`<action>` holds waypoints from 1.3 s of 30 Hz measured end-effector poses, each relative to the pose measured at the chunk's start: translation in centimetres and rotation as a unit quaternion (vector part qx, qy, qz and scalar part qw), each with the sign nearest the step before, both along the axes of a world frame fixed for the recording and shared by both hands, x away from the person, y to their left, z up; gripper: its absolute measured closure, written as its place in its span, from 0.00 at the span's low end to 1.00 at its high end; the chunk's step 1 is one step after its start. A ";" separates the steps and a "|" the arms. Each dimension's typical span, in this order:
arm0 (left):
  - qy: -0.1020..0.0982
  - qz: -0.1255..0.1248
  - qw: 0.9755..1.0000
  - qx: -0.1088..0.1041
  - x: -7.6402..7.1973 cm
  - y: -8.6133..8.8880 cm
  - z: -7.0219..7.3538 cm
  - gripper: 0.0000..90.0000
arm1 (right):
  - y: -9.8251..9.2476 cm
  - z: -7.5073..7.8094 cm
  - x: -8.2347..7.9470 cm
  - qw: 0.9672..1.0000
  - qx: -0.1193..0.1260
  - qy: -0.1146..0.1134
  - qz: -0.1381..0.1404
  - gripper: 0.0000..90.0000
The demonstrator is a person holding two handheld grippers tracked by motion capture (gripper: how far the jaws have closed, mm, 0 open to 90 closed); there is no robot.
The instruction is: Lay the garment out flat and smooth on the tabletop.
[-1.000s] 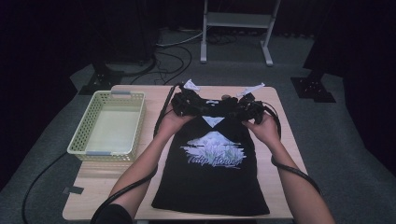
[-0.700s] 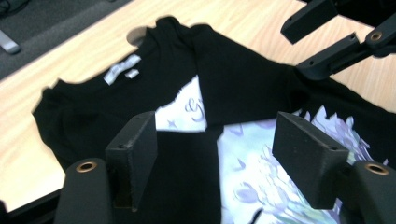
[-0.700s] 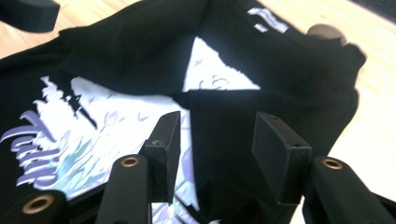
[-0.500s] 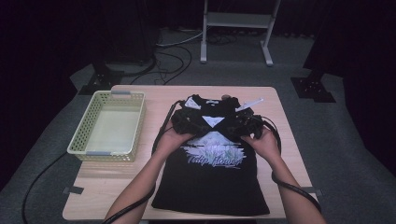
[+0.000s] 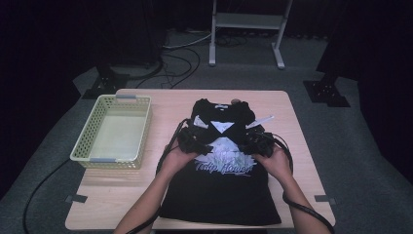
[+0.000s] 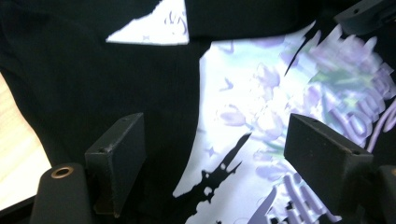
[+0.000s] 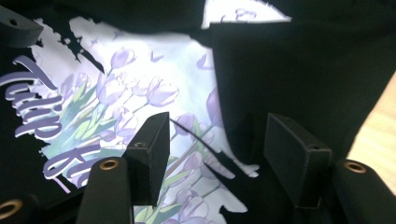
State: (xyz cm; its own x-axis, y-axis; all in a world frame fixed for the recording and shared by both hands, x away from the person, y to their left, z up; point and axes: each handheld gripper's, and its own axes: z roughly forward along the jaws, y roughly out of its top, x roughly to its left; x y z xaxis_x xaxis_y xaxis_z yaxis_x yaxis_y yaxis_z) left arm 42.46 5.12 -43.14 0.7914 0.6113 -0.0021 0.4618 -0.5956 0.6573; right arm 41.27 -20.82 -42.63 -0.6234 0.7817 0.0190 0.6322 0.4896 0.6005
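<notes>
A black T-shirt [image 5: 219,195] with a purple tulip print lies flat on the wooden table [image 5: 302,112], its upper part folded down toward the print. My left gripper [image 5: 195,141] and right gripper [image 5: 253,144] hover low over that fold, side by side. In the left gripper view the left gripper [image 6: 219,163] stands wide open above the print [image 6: 261,102]. The right gripper [image 7: 224,158] is open too, over the black cloth edge [image 7: 280,70]. Both pairs of jaws have just been opening. The cloth lies under them and the pads do not press on it.
A pale yellow mesh basket [image 5: 83,141] stands empty on the table's left side. Bare wood [image 6: 14,140] shows beside the shirt. Cables [image 5: 302,209] trail from both grippers toward the near edge. A metal stand [image 5: 243,29] is on the floor beyond the table.
Both hands came down and toward the near edge, carrying the shirt's top over onto the print. The jaws have spread and let go of the cloth.
</notes>
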 end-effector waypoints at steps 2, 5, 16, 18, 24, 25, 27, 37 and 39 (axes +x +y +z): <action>0.006 0.003 1.000 0.004 0.0 0.0 -0.6 0.22 | 0.2 -0.7 -0.2 1.000 -0.004 0.004 -0.004 0.45; 0.014 0.003 1.000 0.016 -0.1 -0.1 -1.4 0.22 | 0.4 -1.7 -0.3 1.000 -0.015 0.009 -0.005 0.45; 0.017 -0.007 0.999 0.044 -0.5 -0.1 -3.2 0.21 | 0.2 -3.6 -0.4 1.000 -0.016 0.011 -0.004 0.44; 0.013 -0.009 0.998 0.053 -0.6 -0.3 -3.2 0.21 | 0.2 -3.6 -0.3 1.000 -0.016 0.012 -0.002 0.44; 0.009 -0.003 0.999 0.044 -1.0 -0.1 -3.3 0.21 | 0.1 -3.7 -0.5 1.000 -0.012 0.008 0.006 0.40; 0.007 -0.002 0.999 0.043 -1.1 -0.1 -3.4 0.21 | 0.0 -3.7 -0.6 1.000 -0.012 0.006 0.006 0.40; 0.006 0.001 0.999 0.042 -1.3 0.0 -3.4 0.21 | 0.1 -3.7 -0.7 1.000 -0.012 0.007 0.006 0.40; 0.003 0.006 0.999 0.034 -2.6 0.1 -3.5 0.19 | 0.0 -3.8 -1.8 1.000 -0.010 0.004 0.022 0.38; 0.002 0.005 0.999 0.036 -2.9 0.1 -3.5 0.19 | 0.0 -3.8 -2.0 1.000 -0.010 0.004 0.027 0.37</action>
